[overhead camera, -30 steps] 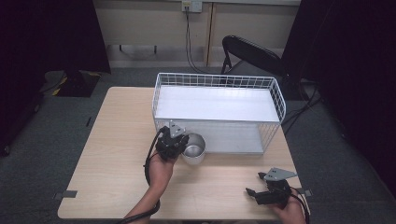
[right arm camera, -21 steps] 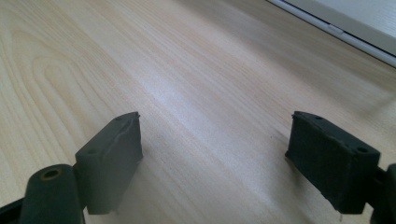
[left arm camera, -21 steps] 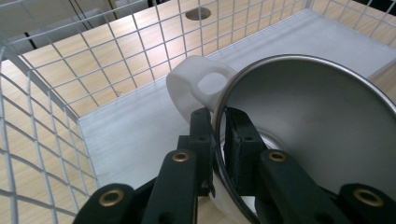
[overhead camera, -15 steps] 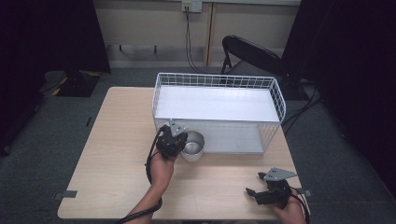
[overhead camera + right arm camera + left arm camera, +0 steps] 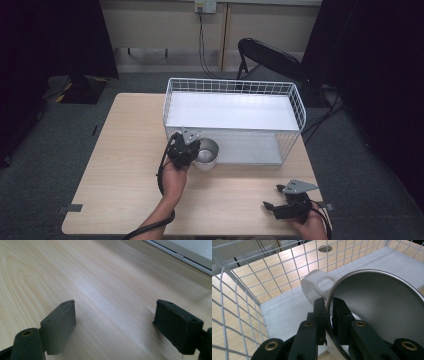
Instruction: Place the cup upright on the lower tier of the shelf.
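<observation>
A steel cup with a white outside and a white handle is on the table just in front of the white wire basket, near its front left corner. My left gripper is shut on the cup's rim, one jaw inside the cup and one outside, right below the handle. In the left gripper view the cup's steel inside faces the camera. Near the table's front right edge my right gripper is held low over the wood, open, with nothing between its jaws.
The basket's wire wall and its white floor stand close behind the cup. Bare light wood table lies to the left and between the two hands. A black chair stands on the floor behind the table.
</observation>
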A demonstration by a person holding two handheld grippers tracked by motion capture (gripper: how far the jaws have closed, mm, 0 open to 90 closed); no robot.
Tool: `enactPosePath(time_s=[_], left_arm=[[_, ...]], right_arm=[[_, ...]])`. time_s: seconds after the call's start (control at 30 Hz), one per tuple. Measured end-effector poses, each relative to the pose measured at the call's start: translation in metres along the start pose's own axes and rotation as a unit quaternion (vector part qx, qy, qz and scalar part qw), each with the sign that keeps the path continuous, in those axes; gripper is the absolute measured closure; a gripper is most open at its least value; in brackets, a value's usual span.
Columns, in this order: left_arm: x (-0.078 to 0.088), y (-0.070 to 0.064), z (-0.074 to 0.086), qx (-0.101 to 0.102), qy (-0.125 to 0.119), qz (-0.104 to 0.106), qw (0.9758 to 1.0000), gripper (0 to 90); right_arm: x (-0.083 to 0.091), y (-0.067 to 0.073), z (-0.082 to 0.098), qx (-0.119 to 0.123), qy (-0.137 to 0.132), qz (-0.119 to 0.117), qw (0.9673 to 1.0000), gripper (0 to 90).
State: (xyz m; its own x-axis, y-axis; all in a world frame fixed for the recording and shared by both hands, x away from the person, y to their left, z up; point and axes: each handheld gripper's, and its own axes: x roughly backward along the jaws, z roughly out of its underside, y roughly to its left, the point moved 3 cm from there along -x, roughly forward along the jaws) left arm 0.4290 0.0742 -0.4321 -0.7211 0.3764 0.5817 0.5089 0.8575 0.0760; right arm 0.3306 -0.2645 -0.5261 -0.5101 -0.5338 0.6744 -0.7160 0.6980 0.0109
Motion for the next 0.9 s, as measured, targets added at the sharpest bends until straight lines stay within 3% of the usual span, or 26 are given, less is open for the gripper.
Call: enactPosePath(time_s=[0.13, 0.37, 0.9], left_arm=[[-0.0021, -0.0009, -0.001, -0.002, 0.0, -0.004, 1.0, 81.8], [-0.0029, -0.0015, -0.0042, 0.013, -0.013, -0.007, 0.9998, 82.9], [0.0005, 0.0021, -0.0045, 0.008, -0.016, -0.013, 0.9998, 83.4]], right_arm=[[0.0, 0.0, 0.0, 0.0, 0.0, 0.0, 1.0, 16.9], [0.0001, -0.0001, 0.0, 0.0, 0.0, -0.001, 1.0, 16.9], [0.0001, -0.0001, 0.0001, 0.001, 0.0, -0.001, 1.0, 16.9]])
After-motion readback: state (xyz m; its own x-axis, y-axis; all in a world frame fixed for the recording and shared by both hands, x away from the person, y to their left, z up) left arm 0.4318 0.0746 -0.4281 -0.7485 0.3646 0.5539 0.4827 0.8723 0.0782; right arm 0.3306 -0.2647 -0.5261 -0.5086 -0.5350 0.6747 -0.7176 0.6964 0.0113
